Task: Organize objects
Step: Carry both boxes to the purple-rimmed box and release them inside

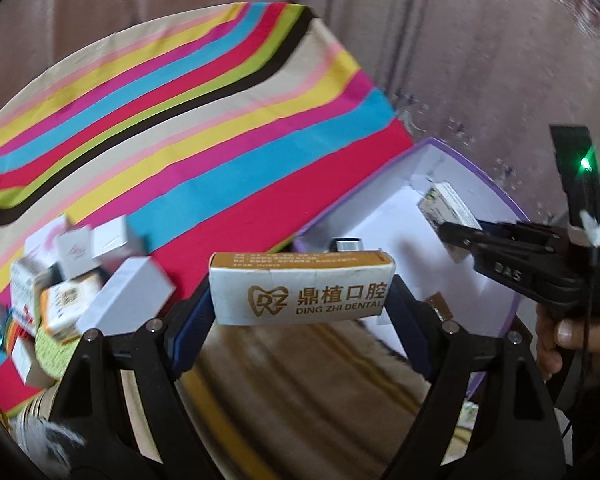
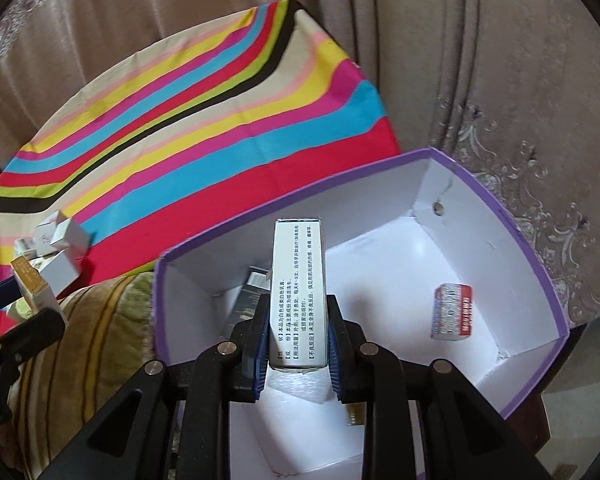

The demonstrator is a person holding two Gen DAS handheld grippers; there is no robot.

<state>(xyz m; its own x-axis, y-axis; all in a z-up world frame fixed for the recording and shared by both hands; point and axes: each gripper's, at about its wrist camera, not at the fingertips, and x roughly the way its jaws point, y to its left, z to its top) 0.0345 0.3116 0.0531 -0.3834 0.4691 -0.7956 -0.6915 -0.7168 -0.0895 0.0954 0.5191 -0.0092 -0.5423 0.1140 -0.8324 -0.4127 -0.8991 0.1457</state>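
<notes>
The right tongs [image 2: 299, 354] are clamped on a slim white carton [image 2: 299, 292], above the purple-rimmed bin [image 2: 540, 280]. The left tongs [image 1: 300, 300] grip the dental box [image 1: 300, 289] by its ends. Both look light and crushable; a gentle hold across the stiff edges suits. Loose boxes [image 1: 80, 280] lie beyond, left.

Both wrist views angled down, close — share purple box [image 1: 496, 196] [image 2: 500, 208].

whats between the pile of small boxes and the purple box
In the right wrist view, a bare stretch of striped cloth separates the pile of small boxes from the purple box; nothing lies on it.
</notes>
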